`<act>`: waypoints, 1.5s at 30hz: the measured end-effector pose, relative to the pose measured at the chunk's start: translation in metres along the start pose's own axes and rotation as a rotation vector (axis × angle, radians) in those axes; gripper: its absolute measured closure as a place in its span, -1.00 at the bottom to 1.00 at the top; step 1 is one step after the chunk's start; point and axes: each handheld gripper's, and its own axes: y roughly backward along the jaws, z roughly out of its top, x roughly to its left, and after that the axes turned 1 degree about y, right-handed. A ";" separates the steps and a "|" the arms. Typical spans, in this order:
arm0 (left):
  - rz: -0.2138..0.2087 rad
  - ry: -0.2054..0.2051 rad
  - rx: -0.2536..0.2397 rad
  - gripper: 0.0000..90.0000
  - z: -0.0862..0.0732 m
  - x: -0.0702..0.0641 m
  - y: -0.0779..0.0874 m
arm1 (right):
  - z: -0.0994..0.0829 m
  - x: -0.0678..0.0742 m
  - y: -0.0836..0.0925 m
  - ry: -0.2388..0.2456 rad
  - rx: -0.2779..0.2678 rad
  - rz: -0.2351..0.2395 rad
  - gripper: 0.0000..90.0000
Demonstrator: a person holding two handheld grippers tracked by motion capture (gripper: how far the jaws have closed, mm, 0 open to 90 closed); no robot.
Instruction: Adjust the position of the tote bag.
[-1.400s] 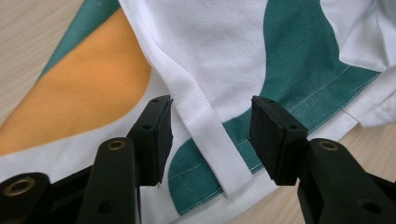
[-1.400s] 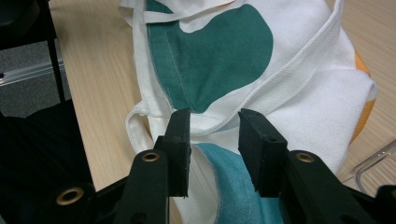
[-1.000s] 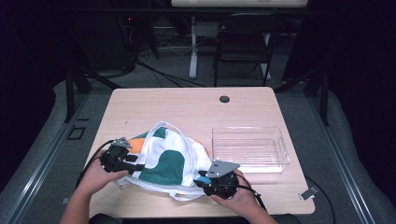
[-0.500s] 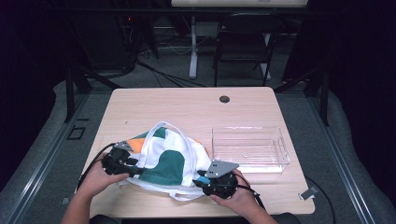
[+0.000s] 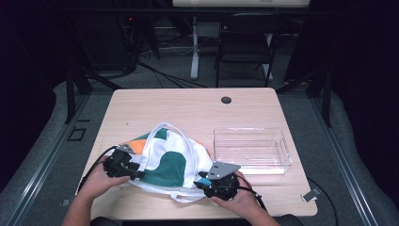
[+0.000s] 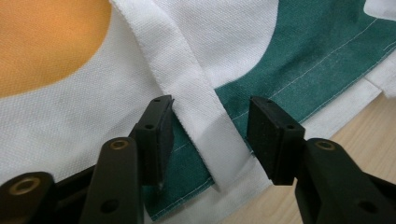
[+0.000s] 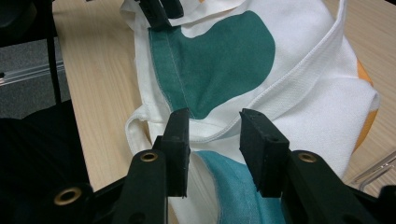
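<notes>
White canvas splashed with green and orange, that's the tote bag lying crumpled on the near half of the table. Over on the left, the left tool sits at the bag's edge; its jaws have just been closing in, and a white strap runs between them, the pads not yet pressing on it. Looks like a grab lining up there! Move across: the right tool is at the bag's near right edge, jaws partly apart, fabric between them — whether it's pinched, I can't tell. Probably steadying that side. Further right, the clear plastic bin stands just beside the bag, nothing inside it.
</notes>
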 end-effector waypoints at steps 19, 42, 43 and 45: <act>0.021 -0.025 0.004 0.65 0.000 -0.003 0.002 | 0.000 0.001 -0.001 0.001 0.001 -0.001 0.41; 0.058 0.026 -0.060 0.62 0.001 0.001 0.009 | 0.000 0.001 -0.001 0.002 -0.001 0.003 0.40; 0.063 0.032 -0.068 0.62 0.002 0.002 0.009 | 0.000 0.001 -0.001 0.002 -0.002 0.003 0.40; 0.053 0.050 -0.093 0.43 0.002 0.004 0.007 | 0.000 0.001 -0.001 0.004 -0.002 0.000 0.40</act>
